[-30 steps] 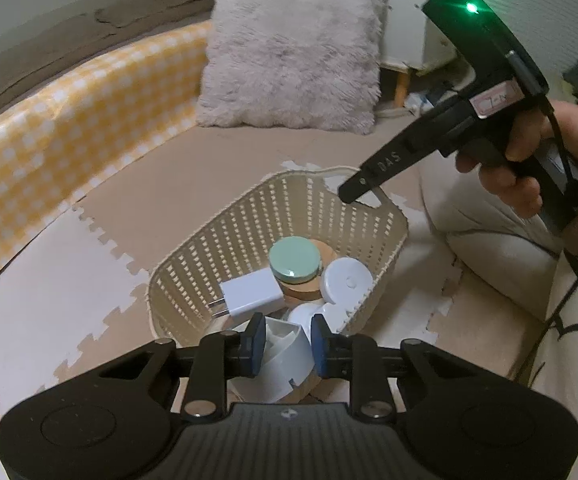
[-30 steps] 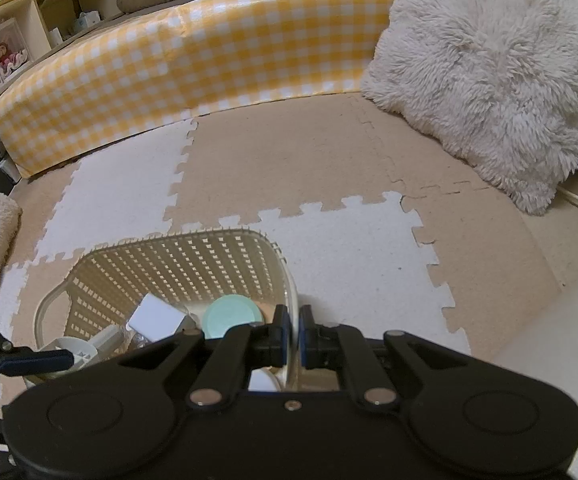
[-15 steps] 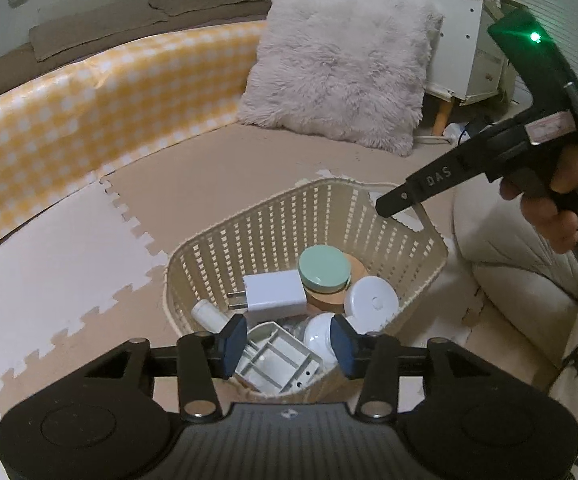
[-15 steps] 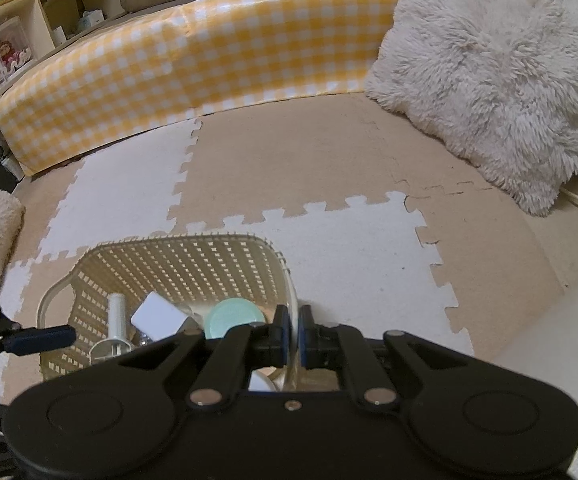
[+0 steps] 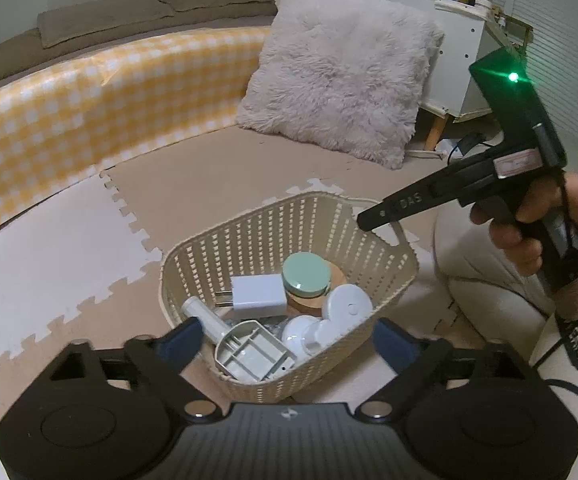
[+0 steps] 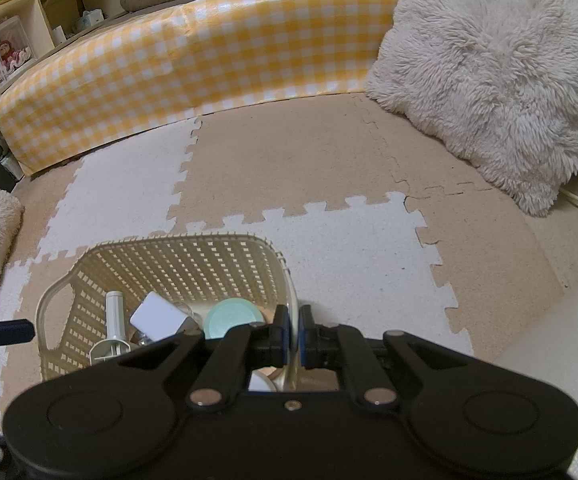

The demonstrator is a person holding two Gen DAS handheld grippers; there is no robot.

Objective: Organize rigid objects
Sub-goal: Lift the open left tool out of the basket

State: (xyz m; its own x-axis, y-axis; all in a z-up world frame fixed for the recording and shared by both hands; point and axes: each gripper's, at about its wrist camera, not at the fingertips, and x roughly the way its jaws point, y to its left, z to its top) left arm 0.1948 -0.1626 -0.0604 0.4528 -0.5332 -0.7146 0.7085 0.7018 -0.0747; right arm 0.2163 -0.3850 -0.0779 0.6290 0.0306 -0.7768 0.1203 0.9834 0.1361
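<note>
Basket point(image 5: 385, 276) of cream plastic sits on the foam floor mat point(image 5: 49, 248), and a white scoop-like piece point(image 5: 249, 350) now lies loose at its near end, beside a white charger point(image 5: 257, 294) and a green lid point(image 5: 305, 274). A second ago the left gripper point(image 5: 285, 344) pinched that piece; its jaws are opening wide, with nothing pressed between them. The right gripper point(image 6: 293, 334) stays clamped on the basket's rim, steadying it. That item looks placed.

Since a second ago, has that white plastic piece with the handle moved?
Yes. The white plastic piece left the left tongs, which are opening, and now lies in the basket beside the white charger.
</note>
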